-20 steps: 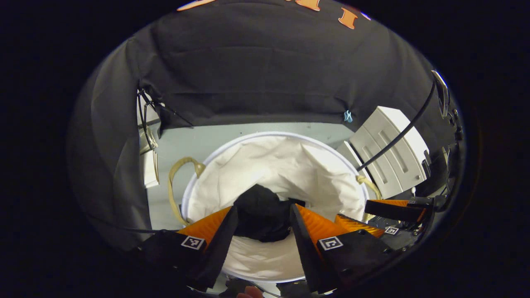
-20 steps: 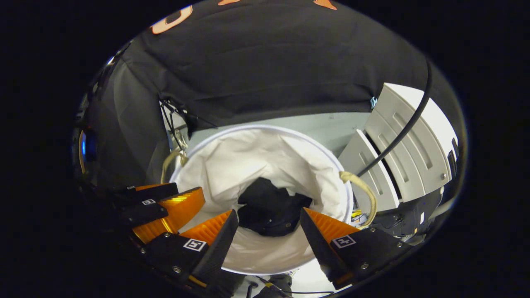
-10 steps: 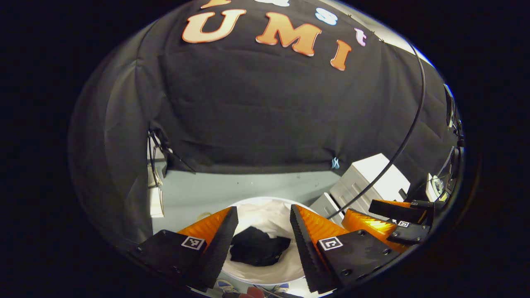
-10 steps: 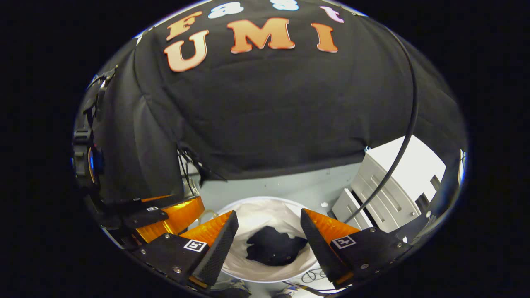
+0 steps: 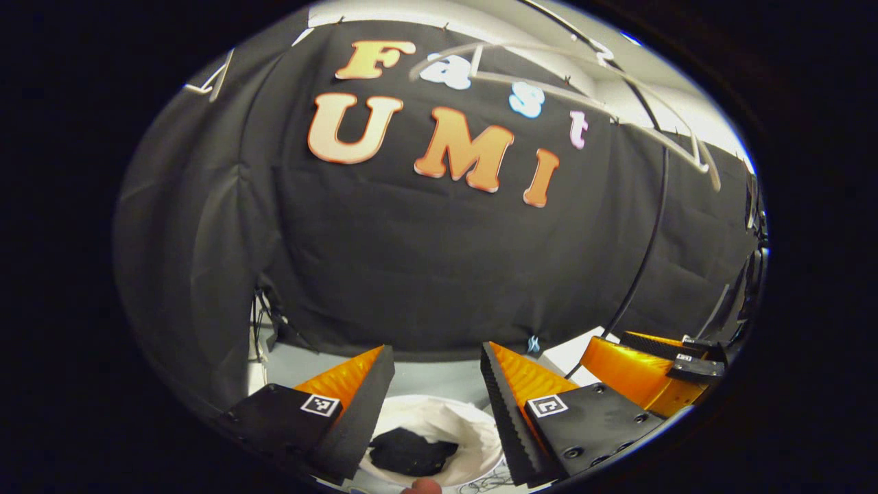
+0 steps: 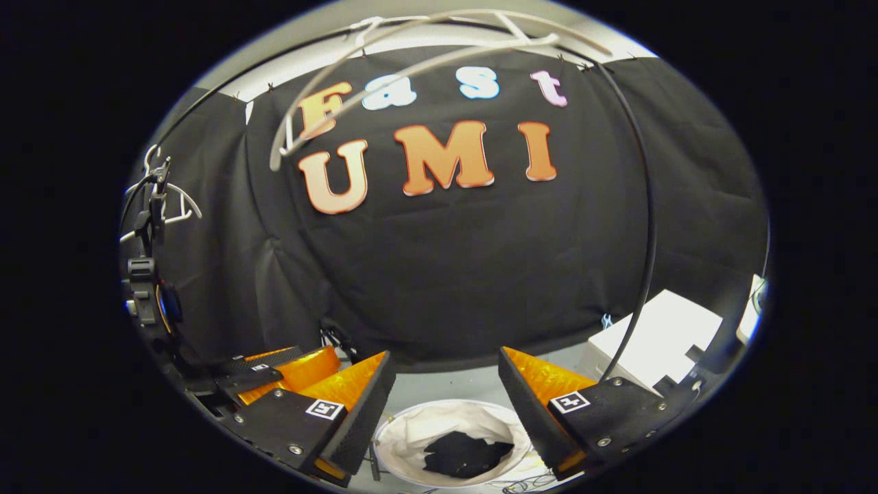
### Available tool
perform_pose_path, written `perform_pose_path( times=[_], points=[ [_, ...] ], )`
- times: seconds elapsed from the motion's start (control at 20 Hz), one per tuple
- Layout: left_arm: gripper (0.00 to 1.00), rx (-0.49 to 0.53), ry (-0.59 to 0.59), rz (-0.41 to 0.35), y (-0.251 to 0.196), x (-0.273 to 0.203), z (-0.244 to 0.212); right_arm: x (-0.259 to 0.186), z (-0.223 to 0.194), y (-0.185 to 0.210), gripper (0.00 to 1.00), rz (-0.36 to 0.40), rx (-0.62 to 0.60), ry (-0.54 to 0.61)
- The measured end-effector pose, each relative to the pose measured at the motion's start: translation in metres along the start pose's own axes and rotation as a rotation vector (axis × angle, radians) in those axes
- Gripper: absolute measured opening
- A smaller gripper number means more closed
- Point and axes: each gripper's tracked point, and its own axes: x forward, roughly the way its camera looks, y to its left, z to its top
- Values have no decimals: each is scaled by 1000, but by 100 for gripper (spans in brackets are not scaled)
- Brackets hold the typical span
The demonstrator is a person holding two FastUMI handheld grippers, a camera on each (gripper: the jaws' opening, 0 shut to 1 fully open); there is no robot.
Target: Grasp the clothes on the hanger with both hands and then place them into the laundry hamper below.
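Down below both grippers stands the white laundry hamper (image 5: 473, 439), and the black clothes (image 5: 410, 451) lie crumpled on its bottom. From the left gripper view, the left gripper (image 5: 437, 405) is wide open and holds nothing; its fingers (image 5: 360, 405) frame the hamper from above. The right gripper (image 6: 446, 412) is also wide open and empty, well above the garment. Overhead, a bare white hanger (image 6: 411, 65) hangs in front of the black cloth wall (image 6: 466, 267). Off to the right a white cabinet (image 6: 651, 339) stands on the floor, with a black cable (image 6: 645, 226) running down beside it.
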Motion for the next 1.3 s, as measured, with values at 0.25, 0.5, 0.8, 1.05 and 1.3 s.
perform_pose_path(
  times=[0.25,0.5,0.8,1.05,1.3],
  points=[
    [84,22,-134,-28,-15,-41,64,-40,62,4,93,-4,-32,-123],
    [90,69,-227,-26,-26,-74,100,-72,93,0,94,-8,-33,-180],
    [92,67,-281,-55,-42,-94,117,-97,117,-7,93,-38,-46,-228],
    [92,70,-319,-54,-47,-101,126,-112,140,-5,93,-31,-37,-292],
    [89,88,-354,-27,-44,-99,134,-118,148,-5,93,-27,-39,-327]
  ],
)
